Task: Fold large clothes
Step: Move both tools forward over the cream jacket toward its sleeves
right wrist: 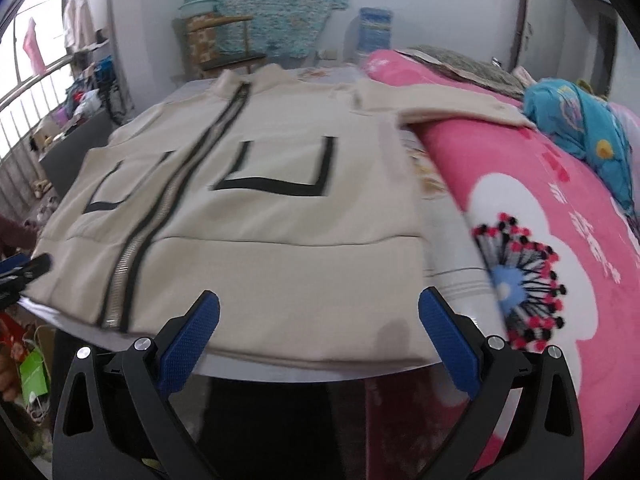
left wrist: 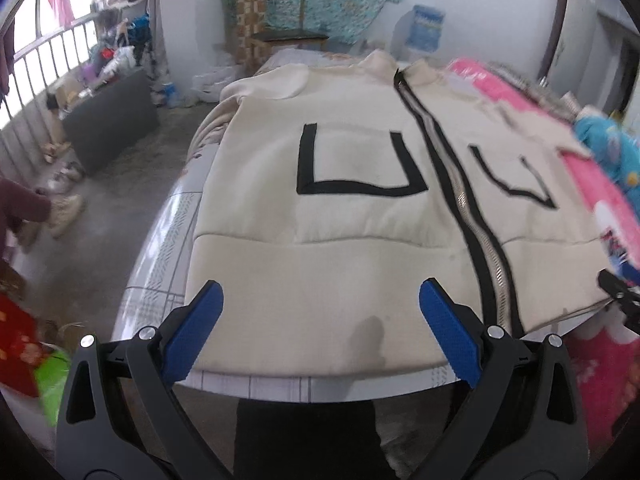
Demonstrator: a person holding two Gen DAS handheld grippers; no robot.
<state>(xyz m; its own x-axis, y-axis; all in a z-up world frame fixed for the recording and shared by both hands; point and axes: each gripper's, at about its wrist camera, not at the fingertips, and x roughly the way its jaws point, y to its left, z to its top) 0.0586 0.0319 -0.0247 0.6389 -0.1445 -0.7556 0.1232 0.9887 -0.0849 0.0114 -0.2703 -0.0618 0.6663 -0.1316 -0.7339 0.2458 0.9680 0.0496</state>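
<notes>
A large cream zip-up jacket [left wrist: 340, 160] lies front-up and flat on the bed, with a black-edged zipper [left wrist: 460, 184] down its middle and black U-shaped pocket trim on each side. In the right wrist view the same jacket [right wrist: 260, 216] fills the centre, its right sleeve draped onto the pink quilt. My left gripper [left wrist: 320, 312] hovers open over the hem left of the zipper, nothing between its blue pads. My right gripper [right wrist: 320, 320] hangs open over the hem right of the zipper [right wrist: 160, 216], also empty. Each gripper's tip shows at the other view's edge.
A pink flowered quilt [right wrist: 540, 220] and a blue blanket [right wrist: 580, 120] lie piled on the bed's right side. The checked bed sheet [left wrist: 160, 264] shows at the left; beyond it are bare floor, a dark box [left wrist: 108, 124], a wooden chair [left wrist: 280, 28] and window bars.
</notes>
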